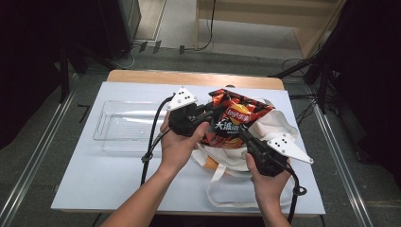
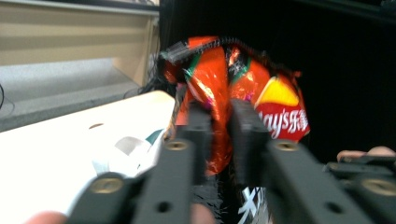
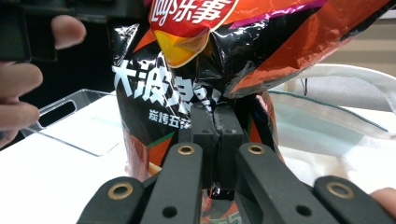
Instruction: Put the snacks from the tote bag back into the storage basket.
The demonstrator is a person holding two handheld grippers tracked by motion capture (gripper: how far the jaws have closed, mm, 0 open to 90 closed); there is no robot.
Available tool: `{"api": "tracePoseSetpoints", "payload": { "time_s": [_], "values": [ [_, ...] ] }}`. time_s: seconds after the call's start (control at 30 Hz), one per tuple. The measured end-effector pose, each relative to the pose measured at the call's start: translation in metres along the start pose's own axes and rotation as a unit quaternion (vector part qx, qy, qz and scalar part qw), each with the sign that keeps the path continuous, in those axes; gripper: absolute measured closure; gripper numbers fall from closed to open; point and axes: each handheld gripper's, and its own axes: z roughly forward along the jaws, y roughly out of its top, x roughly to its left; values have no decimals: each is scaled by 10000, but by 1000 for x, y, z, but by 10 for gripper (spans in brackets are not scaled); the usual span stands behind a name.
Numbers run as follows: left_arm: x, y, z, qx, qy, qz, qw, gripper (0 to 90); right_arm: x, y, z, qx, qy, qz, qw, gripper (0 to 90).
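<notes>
An orange and black chip bag (image 1: 234, 118) is held up over a white tote bag (image 1: 265, 130) on the table. My left gripper (image 1: 213, 112) is shut on the bag's left edge; in the left gripper view its jaws pinch a fold of the chip bag (image 2: 219, 107). My right gripper (image 1: 243, 135) is shut on the bag's lower right side. Seen from the right gripper, the chip bag (image 3: 196, 70) rises above the closed jaws, which clamp its black foil.
A clear plastic tray (image 1: 124, 124) lies on the white table (image 1: 113, 175) to the left of the left hand. The tote's straps (image 1: 222, 189) trail toward the front edge. A cable (image 1: 150, 142) hangs from the left gripper.
</notes>
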Motion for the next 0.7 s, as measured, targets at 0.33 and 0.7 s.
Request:
{"api": "tracePoseSetpoints", "payload": {
  "time_s": [0.33,0.7],
  "values": [
    [0,1,-2,-96,-21,-4,10000,900,-4,2,-5,-57,207,-36,9998,665],
    [4,13,-13,-342,-193,-90,9992,900,-25,-11,-24,-17,94,13,10000,387]
  ]
}}
